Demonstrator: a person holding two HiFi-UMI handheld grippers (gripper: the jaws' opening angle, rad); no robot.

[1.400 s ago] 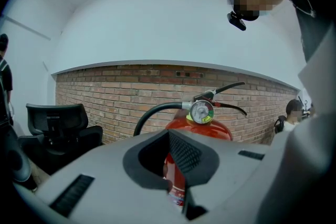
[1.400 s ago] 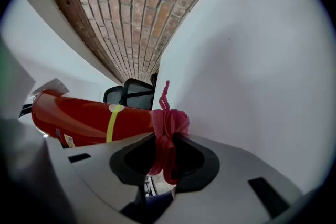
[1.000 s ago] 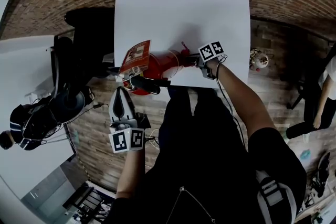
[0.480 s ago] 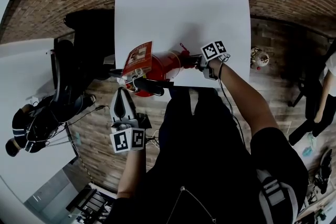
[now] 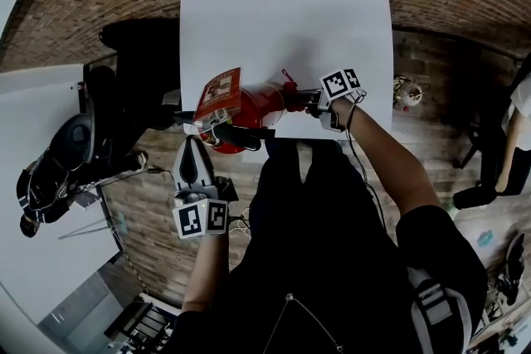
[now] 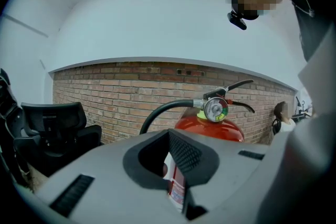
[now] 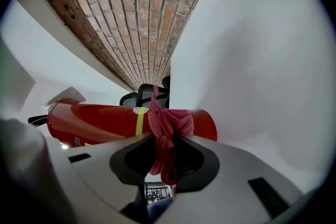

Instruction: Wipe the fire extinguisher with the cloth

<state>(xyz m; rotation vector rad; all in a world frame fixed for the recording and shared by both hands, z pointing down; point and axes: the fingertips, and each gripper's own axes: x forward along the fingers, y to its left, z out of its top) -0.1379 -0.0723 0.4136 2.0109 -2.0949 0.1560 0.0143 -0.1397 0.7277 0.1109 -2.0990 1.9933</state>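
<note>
Right tongs point(image 7: 164, 153) pinch cloth point(image 7: 168, 126) against the lying fire extinguisher point(image 7: 94, 120) for wiping; my left tongs point(image 6: 172, 168), pressed together and empty, sit spare by its valve end.

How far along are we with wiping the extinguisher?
Done: the right gripper has the pink cloth pinched, pressed on the red fire extinguisher lying at the white table's edge. In hand: wiping near its base end. Left: the body toward the gauge; how much is already wiped doesn't show. The left gripper is shut, empty.
</note>
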